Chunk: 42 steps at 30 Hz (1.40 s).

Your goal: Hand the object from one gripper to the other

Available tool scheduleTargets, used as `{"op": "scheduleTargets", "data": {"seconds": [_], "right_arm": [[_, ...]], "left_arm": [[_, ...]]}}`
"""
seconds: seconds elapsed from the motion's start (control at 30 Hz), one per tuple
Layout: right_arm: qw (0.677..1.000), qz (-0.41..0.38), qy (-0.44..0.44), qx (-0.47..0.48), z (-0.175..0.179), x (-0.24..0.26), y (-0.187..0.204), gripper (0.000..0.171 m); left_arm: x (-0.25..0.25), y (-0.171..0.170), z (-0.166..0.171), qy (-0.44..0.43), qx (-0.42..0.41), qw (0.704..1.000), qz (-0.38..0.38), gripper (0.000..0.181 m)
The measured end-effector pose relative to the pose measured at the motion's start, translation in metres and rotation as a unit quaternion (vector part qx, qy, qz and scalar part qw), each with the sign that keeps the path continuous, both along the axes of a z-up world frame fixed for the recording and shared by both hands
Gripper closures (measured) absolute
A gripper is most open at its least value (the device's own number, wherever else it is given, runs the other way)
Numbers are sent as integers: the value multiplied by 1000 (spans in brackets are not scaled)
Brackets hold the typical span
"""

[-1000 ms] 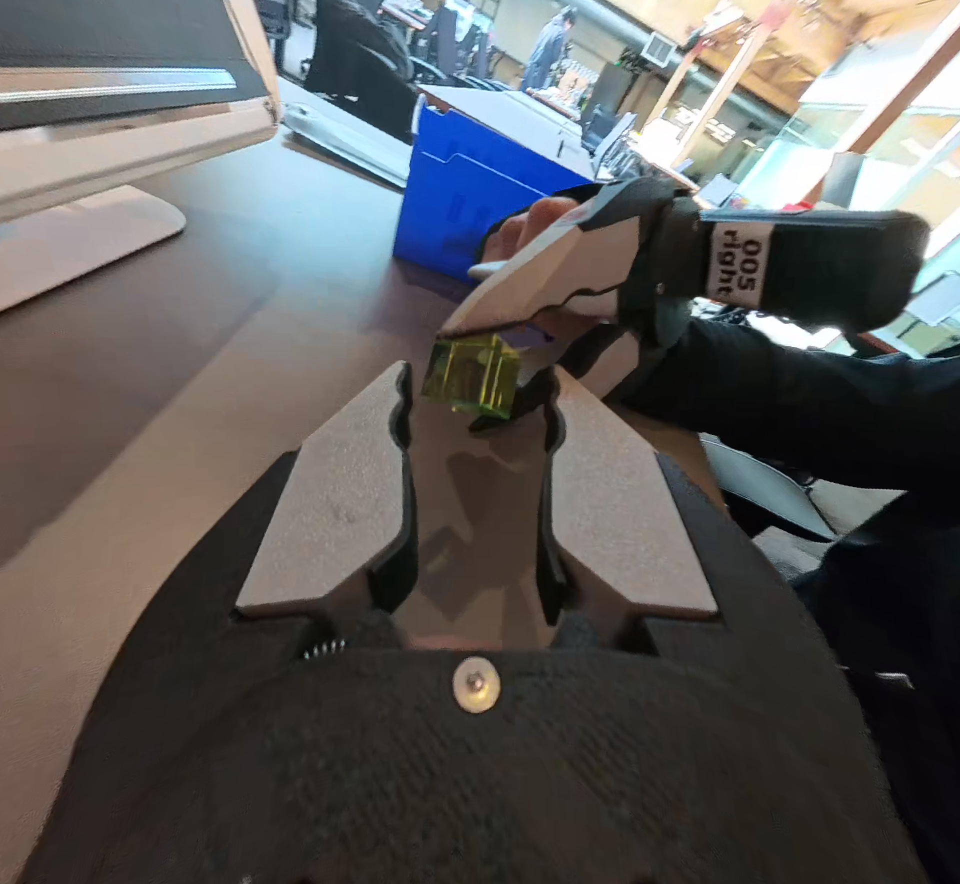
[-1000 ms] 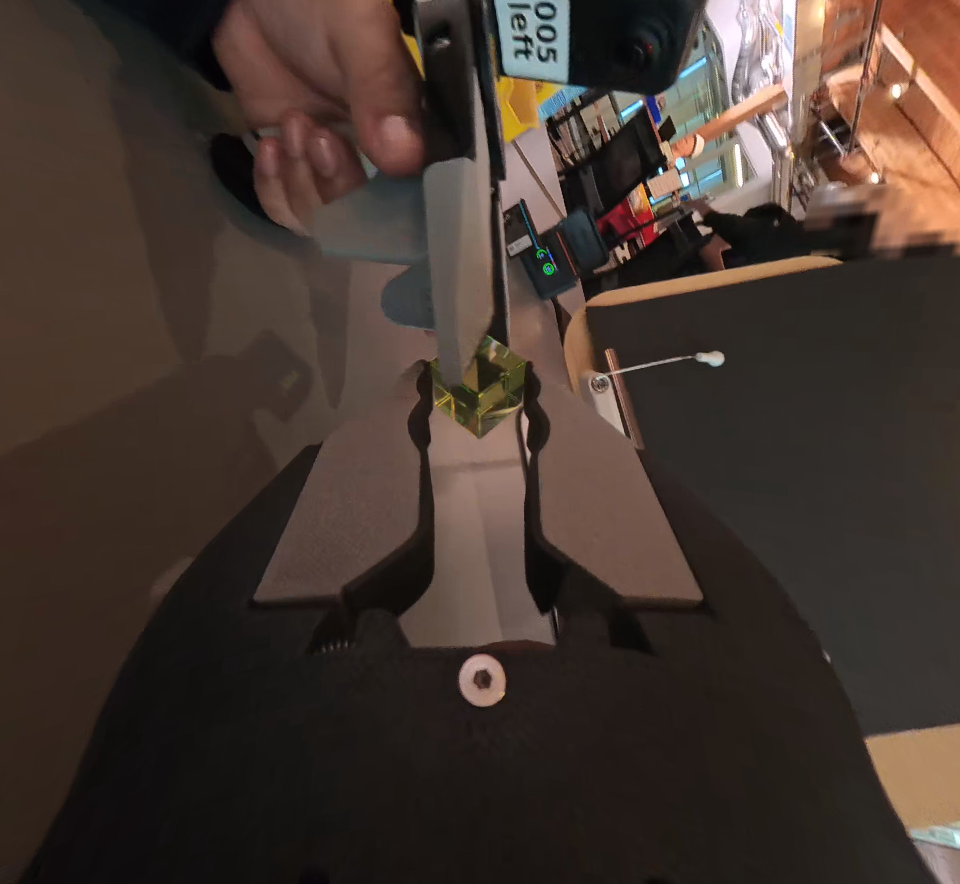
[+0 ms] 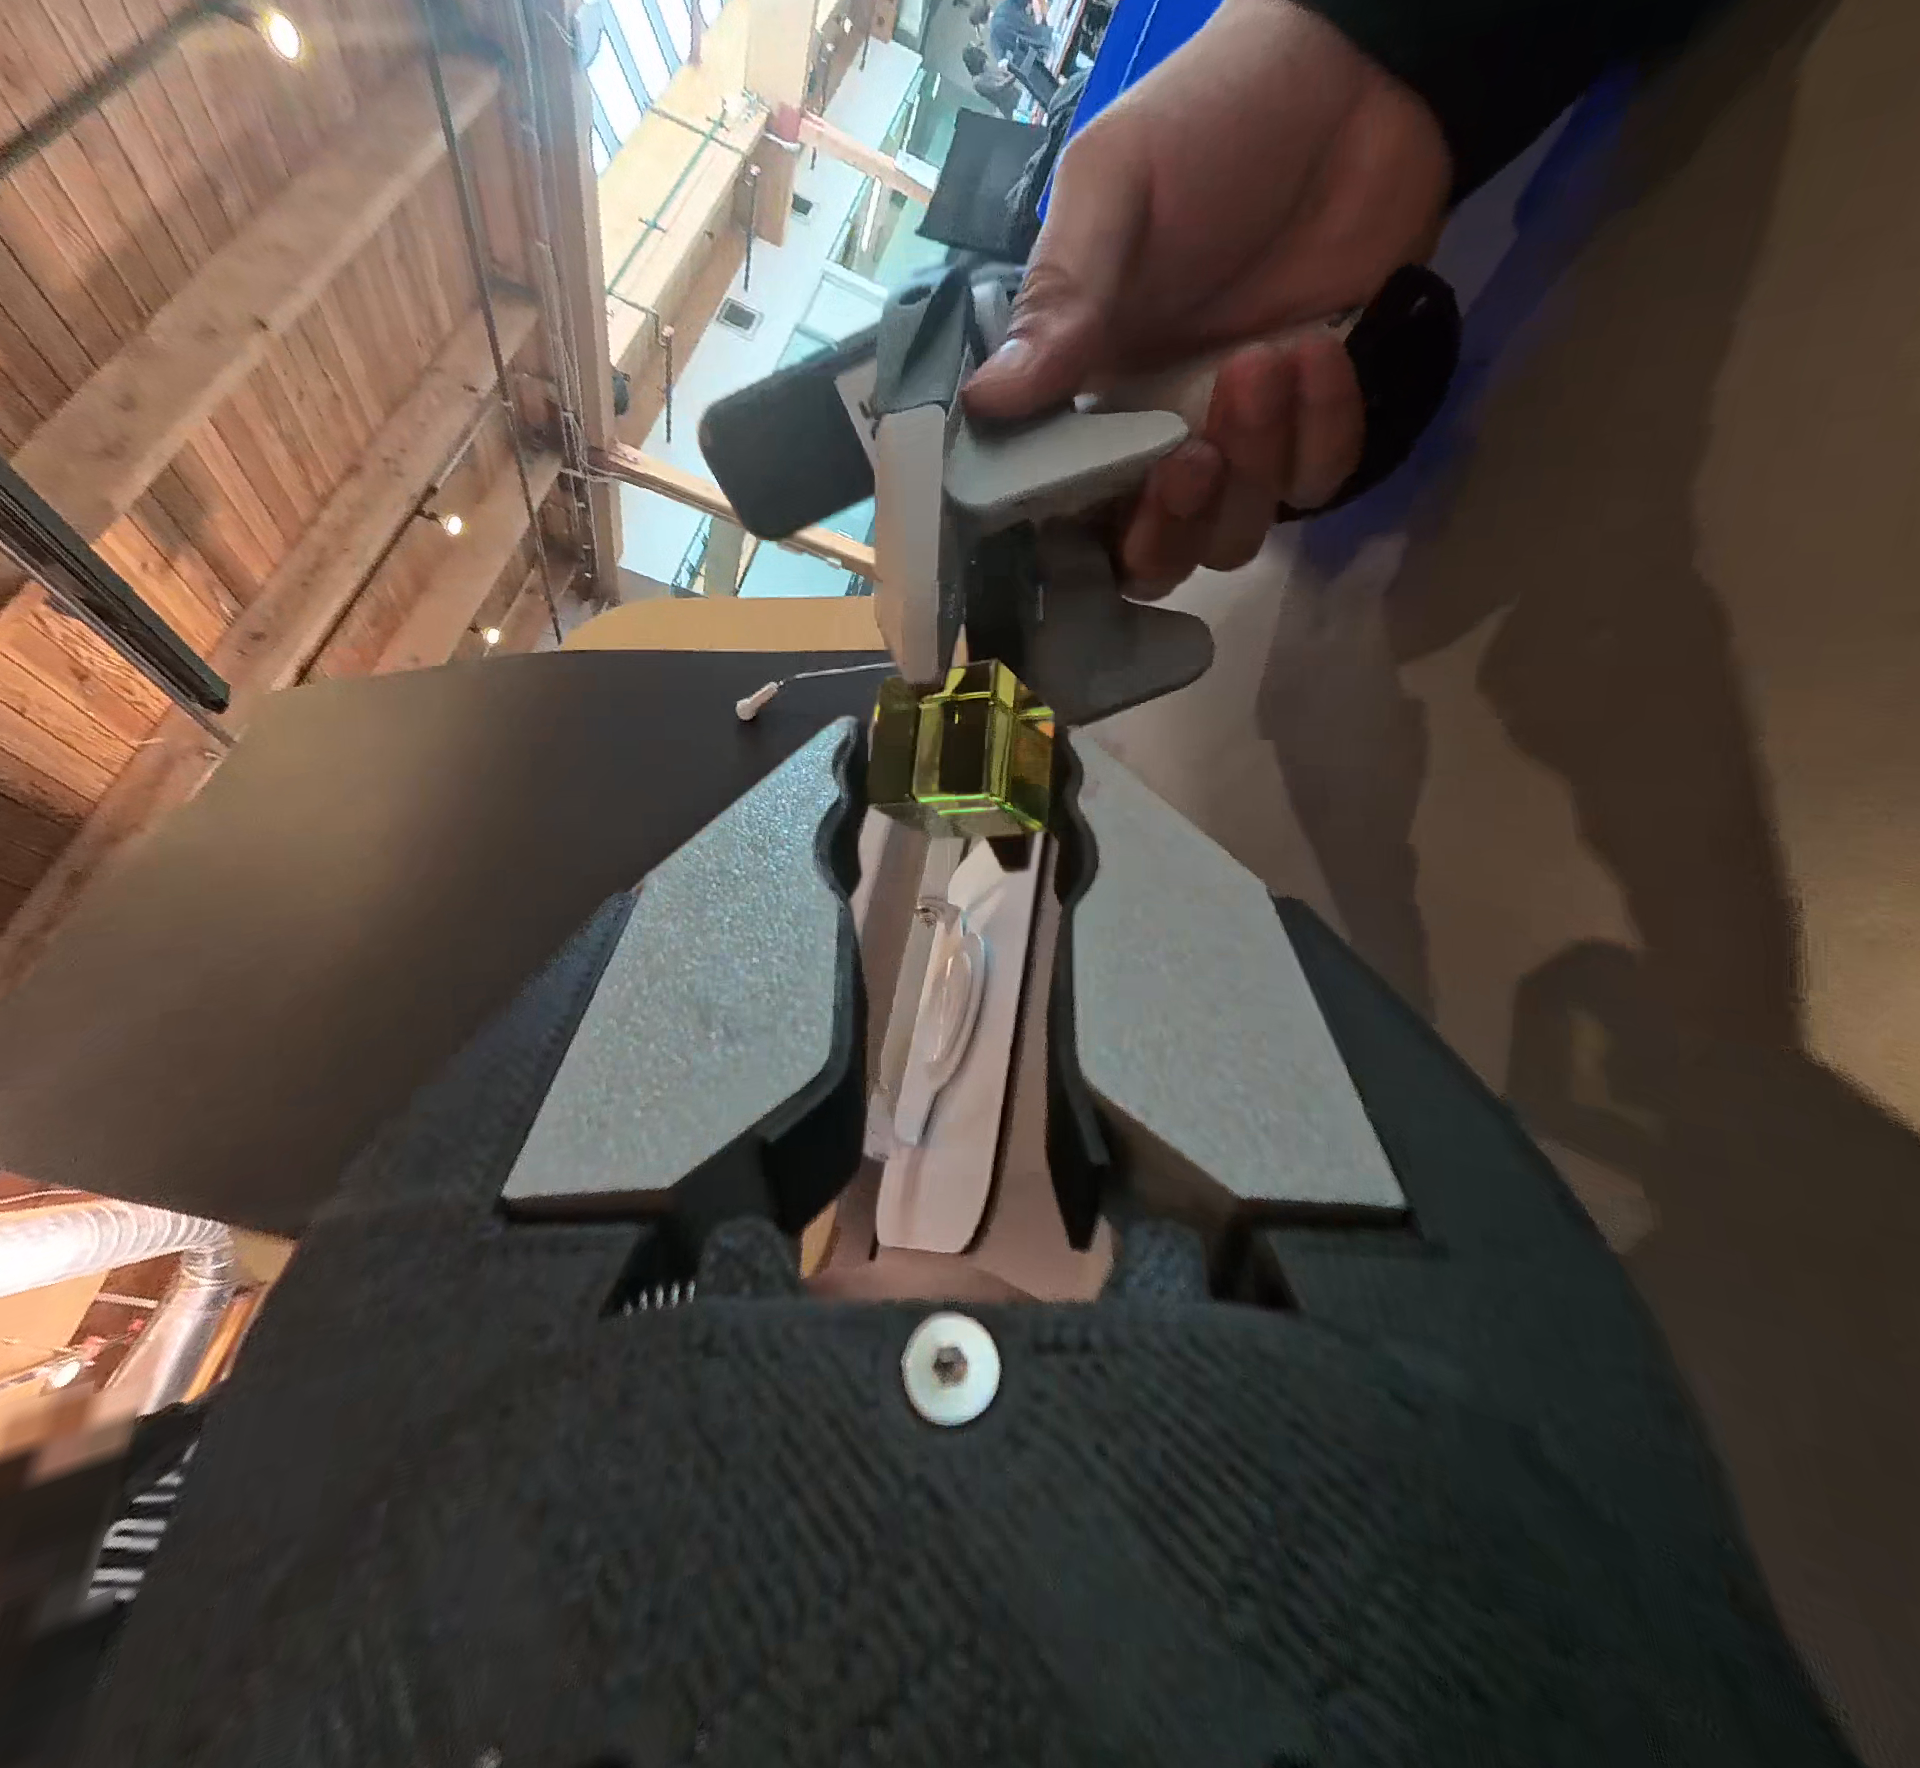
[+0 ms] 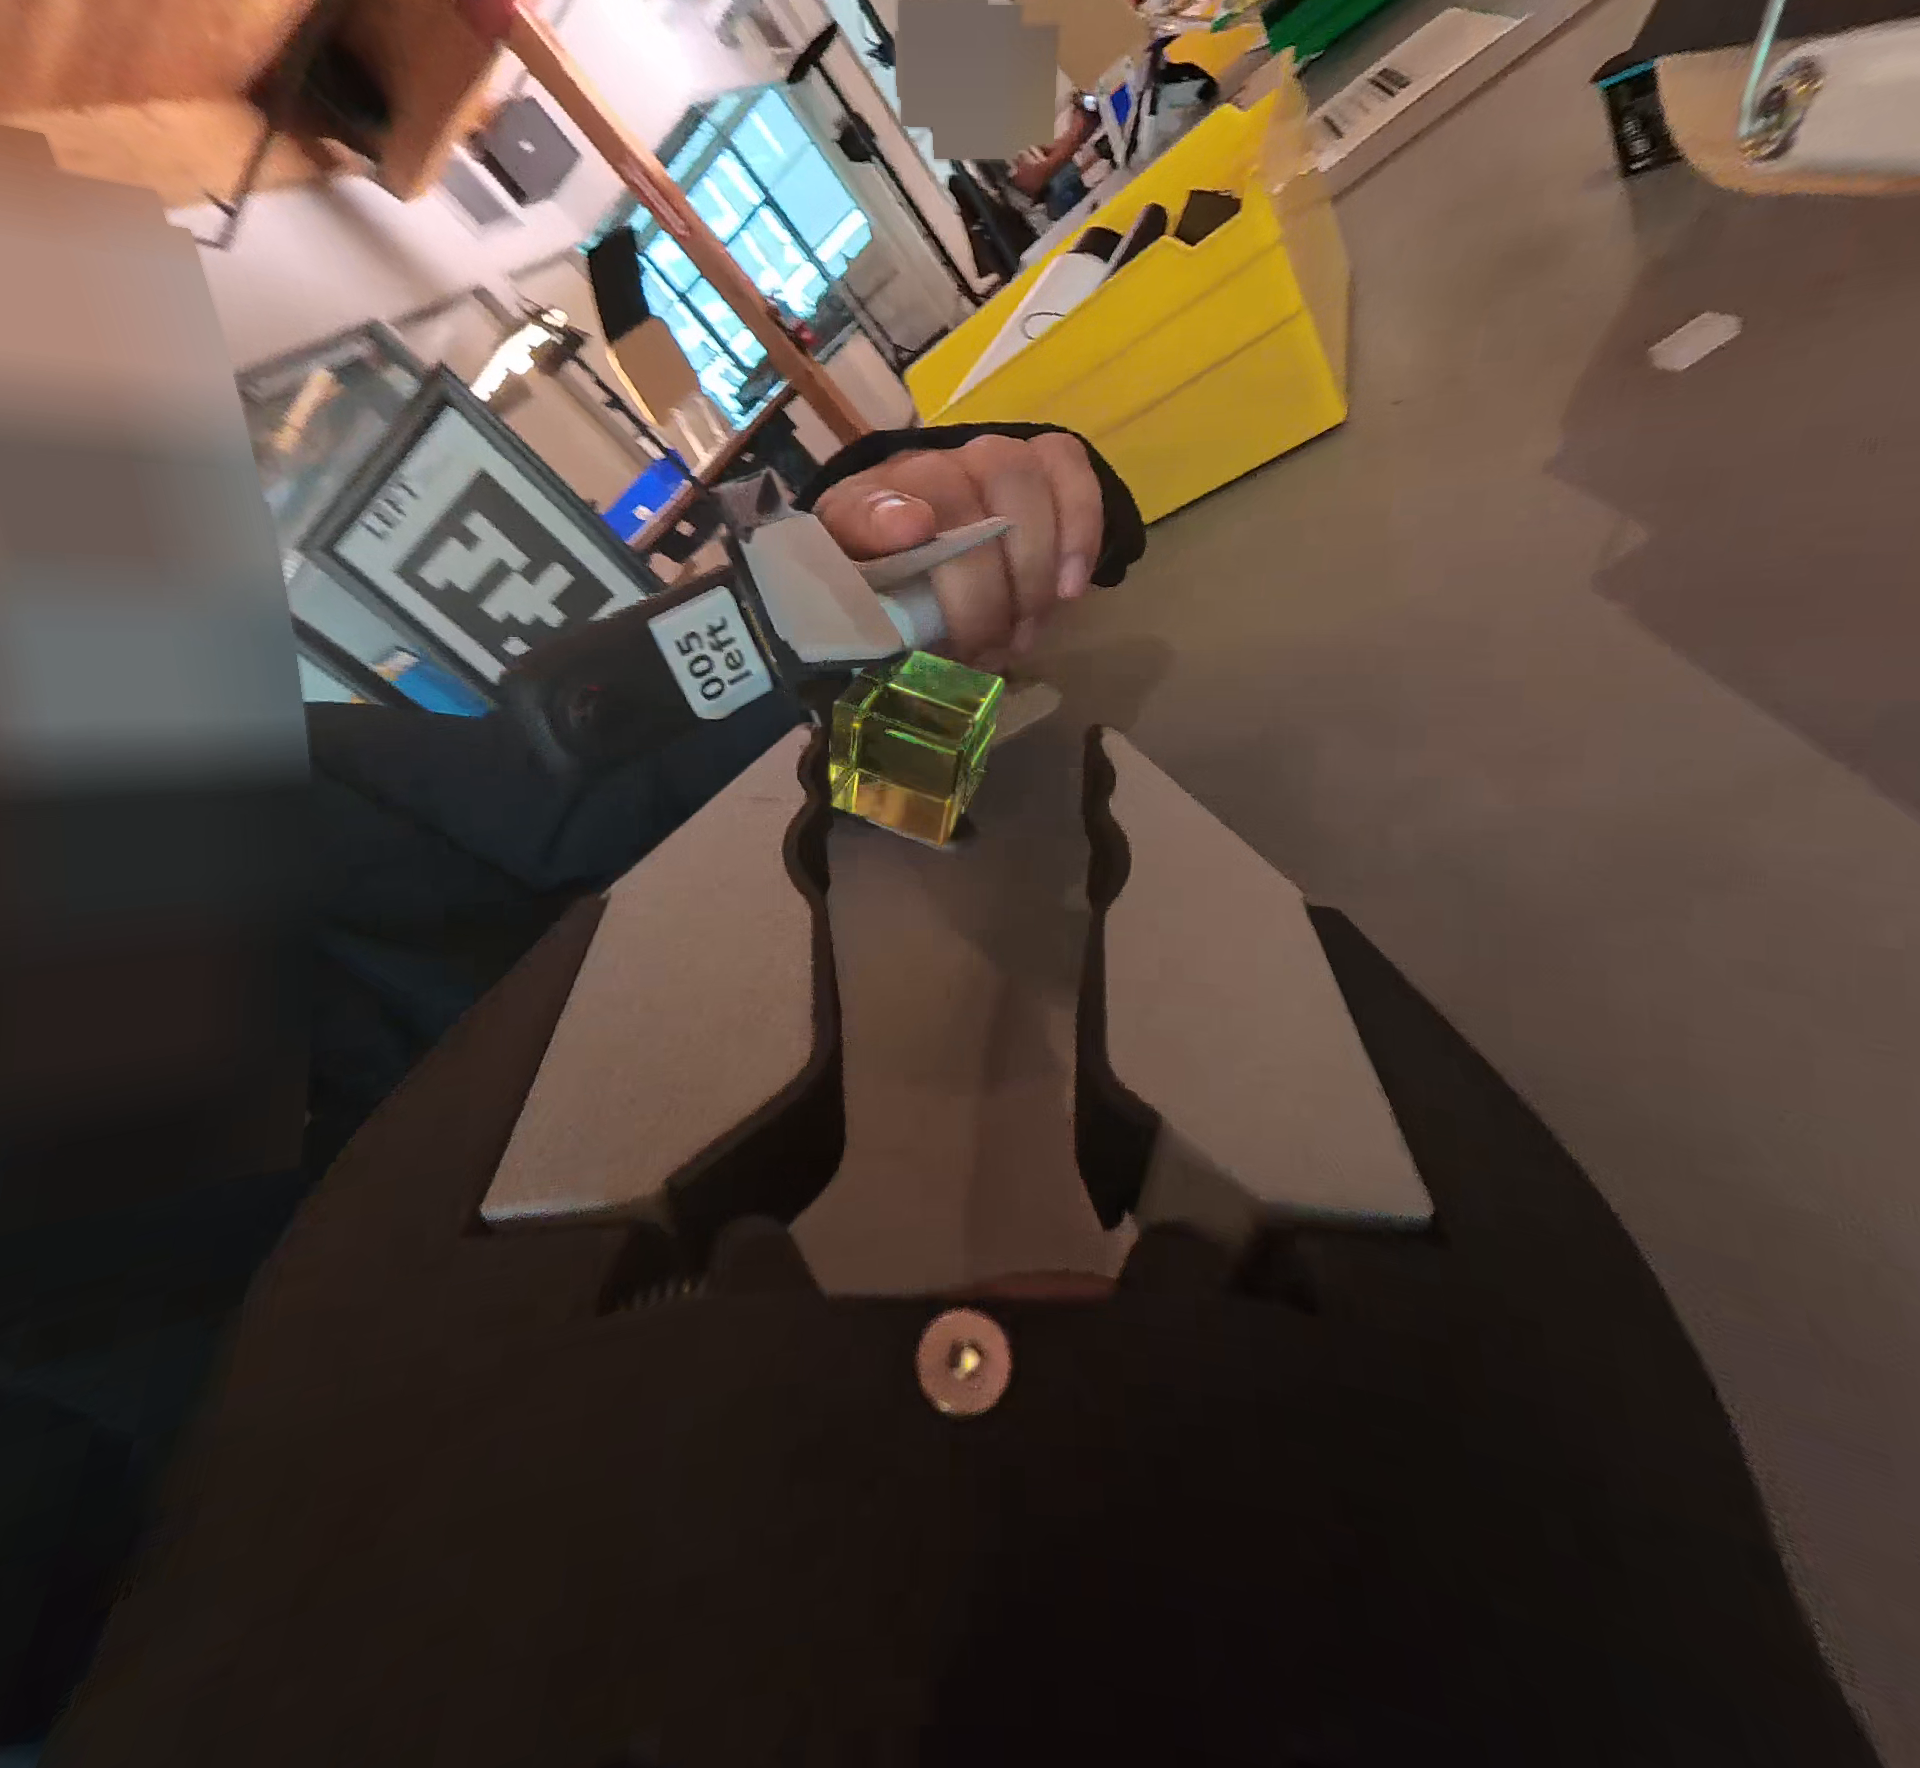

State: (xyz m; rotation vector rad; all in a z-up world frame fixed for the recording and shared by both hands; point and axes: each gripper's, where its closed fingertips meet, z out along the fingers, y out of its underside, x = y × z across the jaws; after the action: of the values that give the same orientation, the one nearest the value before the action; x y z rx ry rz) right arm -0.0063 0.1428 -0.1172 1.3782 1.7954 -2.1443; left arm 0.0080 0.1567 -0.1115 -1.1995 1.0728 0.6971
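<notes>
Now the green cube [image 3: 961,754] sits pinched between the left gripper [image 3: 961,762] fingers, while the right gripper [image 4: 951,773] fingers stand parted around it. Likely light, rigid and slick, it wants flat opposite faces.

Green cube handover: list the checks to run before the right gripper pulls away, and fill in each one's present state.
1. Left gripper shut on the green cube: ok. Both fingertips press its sides in the left wrist view.
2. Right gripper open: ok. Its jaws stand wide, with a gap beside the cube.
3. Right gripper's fingers free of the cube: cannot tell. One finger sits right at the cube's edge.
4. Yellow bin away from the handover: ok. It stands well behind.
5. Retreat path behind the right gripper: cannot tell. It is out of view.
</notes>
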Motion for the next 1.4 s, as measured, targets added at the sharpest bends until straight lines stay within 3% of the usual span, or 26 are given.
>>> {"op": "scheduleTargets", "data": {"seconds": [0.03,0.17,0.27,0.4,0.5,0.7,0.9,1.13,1.27,1.4], "right_arm": [[1000,8,-2,-15,1,1,-2,126],[996,56,-14,-63,6,9,-13,142],[999,37,-5,-36,2,4,-11,142],[998,-10,7,61,-12,-4,-2,142],[989,-46,46,131,-11,-8,7,142],[935,-105,136,311,-15,-14,17,142],[877,-115,200,422,-17,-17,10,142],[817,-111,256,504,-20,-18,5,142],[795,-111,283,525,-18,-20,-1,142],[783,-113,291,539,-18,-20,0,141]], "left_arm": [[1,0,2,4,9,1000,1,147],[0,0,6,11,21,1000,8,147],[-4,2,2,-9,4,1000,17,147],[-8,5,-4,-137,-52,989,7,146],[-2,-1,1,-267,-109,957,-43,130],[-13,0,10,-434,-188,879,-61,124],[-28,8,-6,-512,-256,819,-30,125],[-10,-2,-4,-613,-355,697,-112,119],[-7,-2,-17,-599,-385,695,-100,136],[-6,-1,-18,-588,-384,705,-99,139]]}}
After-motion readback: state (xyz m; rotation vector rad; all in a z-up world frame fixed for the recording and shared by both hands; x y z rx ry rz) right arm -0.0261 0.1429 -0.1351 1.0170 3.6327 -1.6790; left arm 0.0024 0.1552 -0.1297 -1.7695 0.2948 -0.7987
